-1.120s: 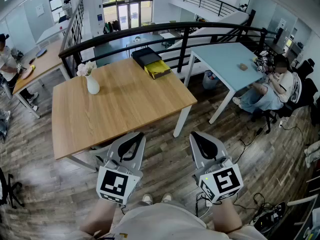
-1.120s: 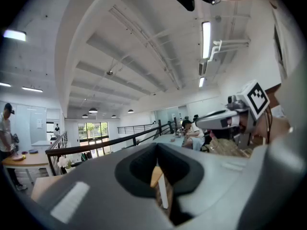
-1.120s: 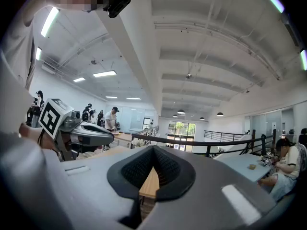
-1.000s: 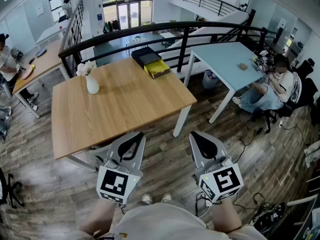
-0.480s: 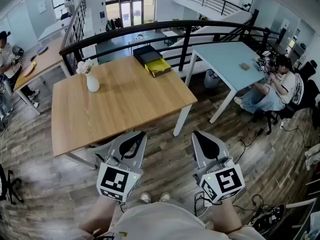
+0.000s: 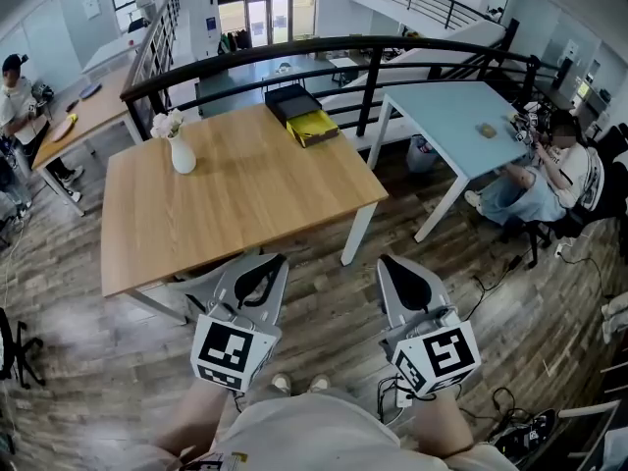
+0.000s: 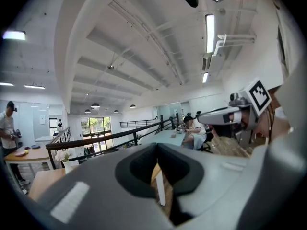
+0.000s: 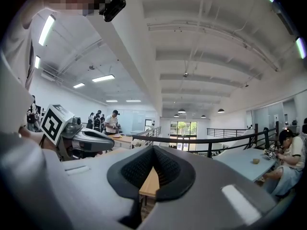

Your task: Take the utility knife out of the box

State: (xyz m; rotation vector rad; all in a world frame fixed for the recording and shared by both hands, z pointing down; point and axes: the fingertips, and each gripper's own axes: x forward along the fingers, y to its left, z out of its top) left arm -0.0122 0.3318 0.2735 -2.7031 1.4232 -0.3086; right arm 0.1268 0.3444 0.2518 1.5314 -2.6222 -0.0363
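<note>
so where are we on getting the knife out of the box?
Done: nothing. The box sits untouched at the wooden table's far edge; no knife visible. In hand: nothing; left claw and right claw are both shut, empty, short of the table. Left: reach the box, take out the knife.

I hold my left tongs [image 6: 271, 261] and right tongs [image 6: 390, 261] side by side, apart, low before my body. Both point away from me, about level. Each pair of jaws is closed tip to tip, with nothing gripped. My left forearm [image 6: 191, 428] and right forearm [image 6: 444, 432] reach forward behind them.
</note>
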